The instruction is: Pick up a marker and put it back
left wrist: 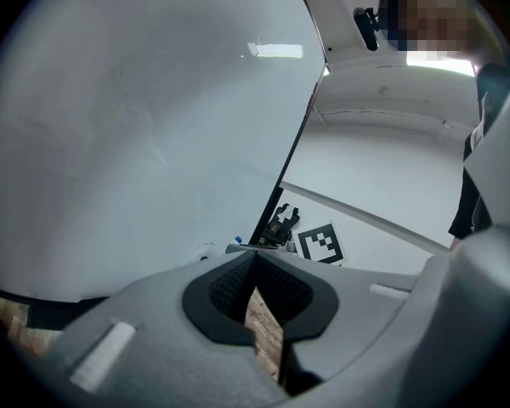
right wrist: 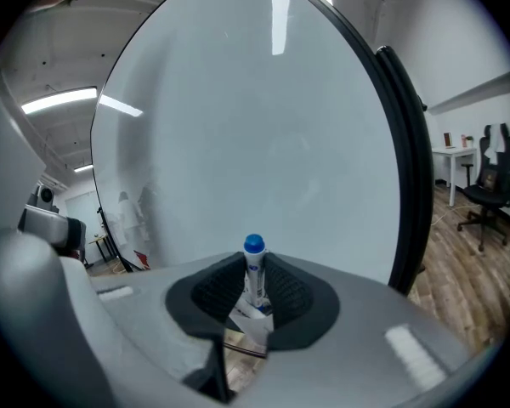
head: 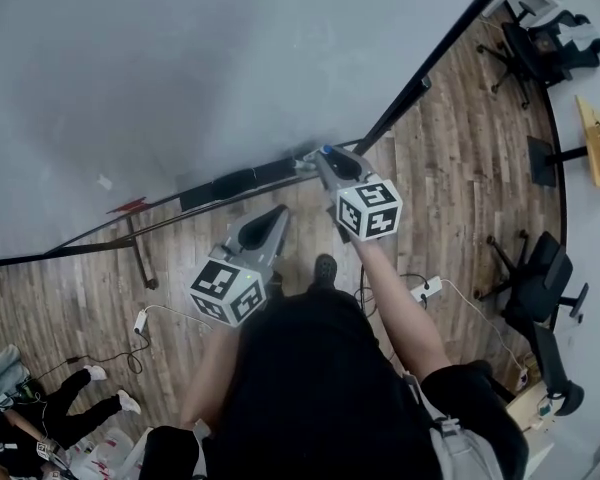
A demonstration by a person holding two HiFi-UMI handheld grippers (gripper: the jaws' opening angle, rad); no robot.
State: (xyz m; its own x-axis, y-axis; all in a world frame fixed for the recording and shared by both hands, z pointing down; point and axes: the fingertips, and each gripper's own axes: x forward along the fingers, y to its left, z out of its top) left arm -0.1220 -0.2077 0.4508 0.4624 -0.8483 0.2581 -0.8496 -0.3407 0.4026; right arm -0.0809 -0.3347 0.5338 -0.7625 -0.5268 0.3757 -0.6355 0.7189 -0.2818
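A white marker with a blue cap (right wrist: 254, 266) stands upright between the pads of my right gripper (right wrist: 253, 283), which is shut on it. In the head view that gripper (head: 325, 160) reaches the bottom edge of the big whiteboard (head: 180, 68), with the blue cap (head: 326, 151) at its tip. My left gripper (head: 277, 213) hangs lower and to the left, above the floor and apart from the board. Its jaws (left wrist: 255, 266) meet at the tips with nothing between them. The left gripper view also catches the right gripper's marker cube (left wrist: 320, 243).
Black erasers (head: 235, 183) lie on the board's tray. The stand's legs (head: 140, 258) spread over the wooden floor. A power strip with cables (head: 427, 289) lies at the right. Office chairs (head: 535, 278) stand along the right side. A person (head: 40, 408) sits at the lower left.
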